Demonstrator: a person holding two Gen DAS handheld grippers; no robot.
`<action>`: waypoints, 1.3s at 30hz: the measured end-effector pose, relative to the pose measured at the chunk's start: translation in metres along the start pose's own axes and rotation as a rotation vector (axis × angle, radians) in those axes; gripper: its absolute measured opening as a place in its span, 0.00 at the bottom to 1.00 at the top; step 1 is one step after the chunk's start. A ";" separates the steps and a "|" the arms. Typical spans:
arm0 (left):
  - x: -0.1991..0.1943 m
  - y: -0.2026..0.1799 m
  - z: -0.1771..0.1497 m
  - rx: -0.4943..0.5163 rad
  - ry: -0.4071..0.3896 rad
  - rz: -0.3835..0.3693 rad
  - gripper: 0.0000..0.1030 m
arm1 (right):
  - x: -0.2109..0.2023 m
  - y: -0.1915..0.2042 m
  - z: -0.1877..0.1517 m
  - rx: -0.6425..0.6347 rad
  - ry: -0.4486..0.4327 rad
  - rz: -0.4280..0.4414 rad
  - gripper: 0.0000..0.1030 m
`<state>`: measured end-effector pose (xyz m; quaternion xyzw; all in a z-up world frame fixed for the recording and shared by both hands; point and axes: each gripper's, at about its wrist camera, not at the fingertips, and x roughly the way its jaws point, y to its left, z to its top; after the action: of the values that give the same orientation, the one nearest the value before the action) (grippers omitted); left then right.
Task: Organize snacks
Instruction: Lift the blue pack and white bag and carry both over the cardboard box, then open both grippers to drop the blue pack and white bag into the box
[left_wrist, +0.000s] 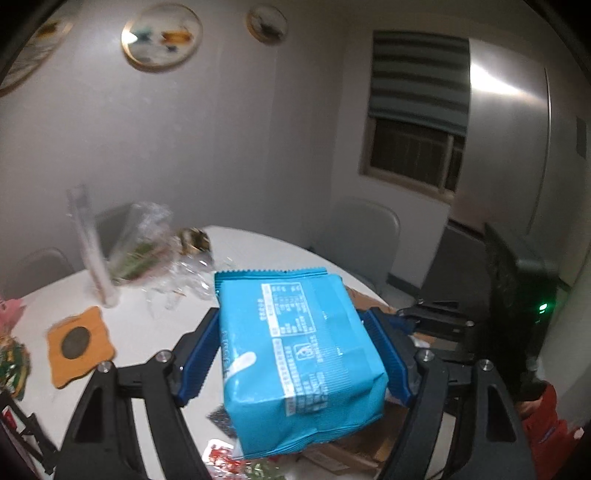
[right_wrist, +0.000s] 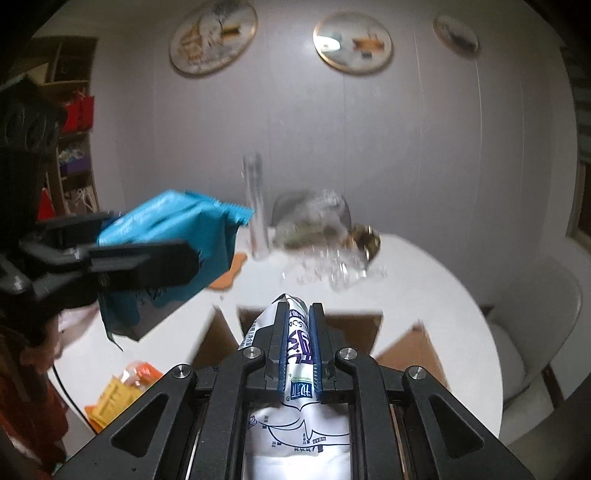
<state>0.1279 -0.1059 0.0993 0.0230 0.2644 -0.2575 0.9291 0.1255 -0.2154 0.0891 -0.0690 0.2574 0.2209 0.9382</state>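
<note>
My left gripper (left_wrist: 291, 325) is shut on a bright blue snack bag (left_wrist: 299, 354) and holds it in the air above the white round table (left_wrist: 155, 325). The same bag shows in the right wrist view (right_wrist: 166, 229), with the left gripper (right_wrist: 122, 266) clamped on it at the left. My right gripper (right_wrist: 300, 314) is shut on a white and purple snack pack (right_wrist: 297, 343), held over an open cardboard box (right_wrist: 354, 328). The box also shows under the blue bag in the left wrist view (left_wrist: 365, 446).
On the table are an orange coaster (left_wrist: 79, 345), a tall clear tube (left_wrist: 92, 254), crumpled clear wrapping (left_wrist: 147, 243) and loose snack packets at the front (right_wrist: 118, 391). Grey chairs (left_wrist: 365, 236) stand around the table. A window and wall plates are behind.
</note>
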 end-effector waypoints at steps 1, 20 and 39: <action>0.007 -0.004 0.001 0.006 0.018 -0.023 0.73 | 0.005 -0.006 -0.006 0.009 0.023 0.006 0.06; 0.104 -0.040 -0.011 0.133 0.321 -0.130 0.73 | 0.044 -0.042 -0.052 0.082 0.178 0.068 0.06; 0.080 -0.034 -0.008 0.130 0.257 -0.097 0.93 | 0.035 -0.032 -0.050 0.026 0.188 0.023 0.51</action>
<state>0.1654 -0.1706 0.0554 0.1031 0.3649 -0.3134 0.8706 0.1445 -0.2423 0.0286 -0.0741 0.3478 0.2210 0.9081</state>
